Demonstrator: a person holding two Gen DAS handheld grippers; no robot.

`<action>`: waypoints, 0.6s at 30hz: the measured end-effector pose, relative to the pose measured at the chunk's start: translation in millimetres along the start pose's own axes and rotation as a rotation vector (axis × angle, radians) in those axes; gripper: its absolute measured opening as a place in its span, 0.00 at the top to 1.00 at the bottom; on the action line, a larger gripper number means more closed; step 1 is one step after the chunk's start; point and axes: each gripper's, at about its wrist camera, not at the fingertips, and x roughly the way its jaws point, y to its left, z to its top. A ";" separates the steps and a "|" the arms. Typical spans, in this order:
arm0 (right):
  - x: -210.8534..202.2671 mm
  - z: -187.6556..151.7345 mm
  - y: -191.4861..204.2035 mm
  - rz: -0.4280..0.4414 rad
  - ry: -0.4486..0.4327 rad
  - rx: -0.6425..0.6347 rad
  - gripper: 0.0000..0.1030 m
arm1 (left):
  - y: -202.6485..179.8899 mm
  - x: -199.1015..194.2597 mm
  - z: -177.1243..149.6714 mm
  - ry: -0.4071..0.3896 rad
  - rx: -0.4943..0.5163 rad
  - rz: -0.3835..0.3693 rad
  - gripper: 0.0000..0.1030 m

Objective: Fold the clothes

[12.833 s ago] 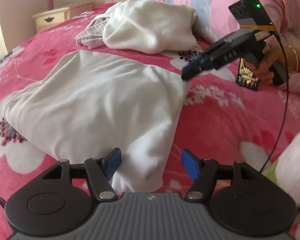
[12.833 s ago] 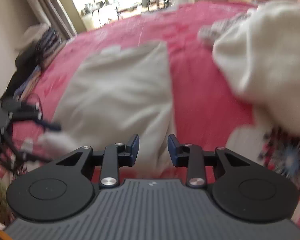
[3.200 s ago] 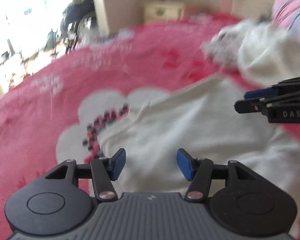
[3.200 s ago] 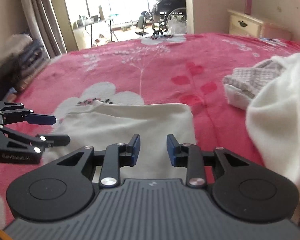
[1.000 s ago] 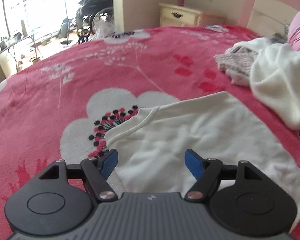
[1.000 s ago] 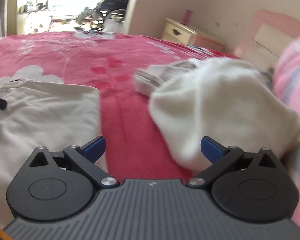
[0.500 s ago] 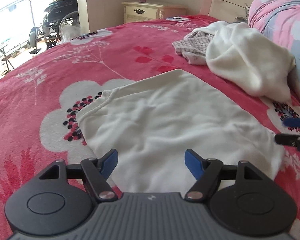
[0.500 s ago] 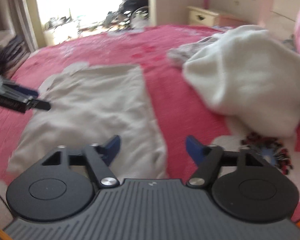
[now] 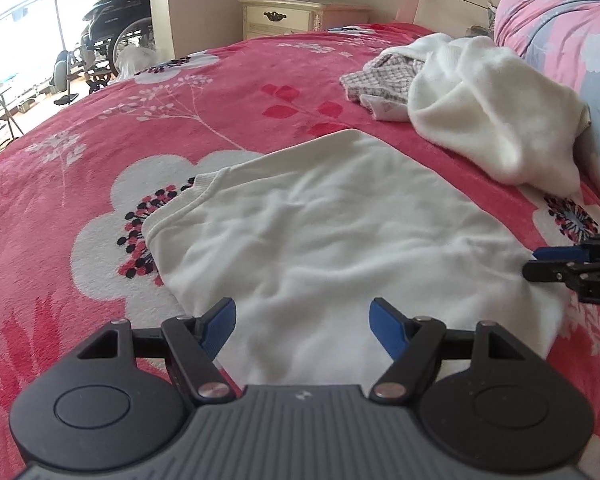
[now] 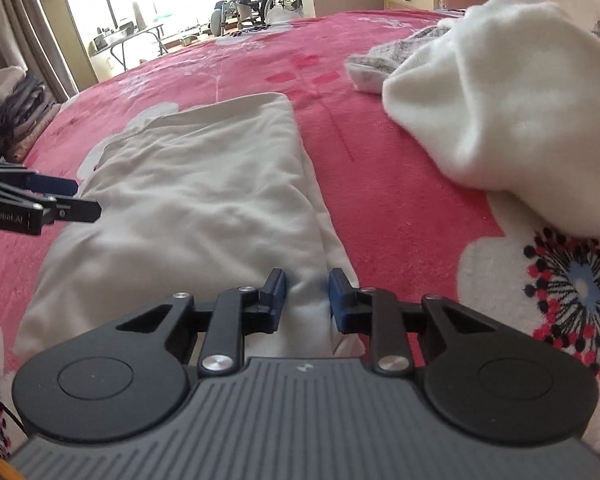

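Left tongs (image 9: 302, 320) stand wide over the near edge of a cream sweatshirt (image 9: 340, 240), already folded into a long panel on the pink floral bedspread (image 9: 100, 160); it looks to await a final fold. Right tongs (image 10: 307, 296) are closing with the sweatshirt's edge between the blue pads, contact unclear. A fluffy white garment (image 9: 492, 120) and checked cloth (image 9: 380, 80) lie unfolded beyond. Lettering on the left tongs' body reads "GenRobot.AI" (image 10: 4, 219).
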 end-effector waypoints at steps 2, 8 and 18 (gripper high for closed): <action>0.6 0.9 -1.8 0.004 -0.002 0.010 0.76 | -0.3 0.1 -0.3 0.001 0.002 -0.002 0.27; 9.6 -1.2 -13.2 0.076 0.049 0.108 0.75 | 0.2 1.3 -1.3 0.006 -0.001 -0.003 0.27; -10.0 6.5 -4.4 0.082 -0.055 0.064 0.95 | -1.2 -0.6 0.9 -0.010 -0.005 -0.006 0.27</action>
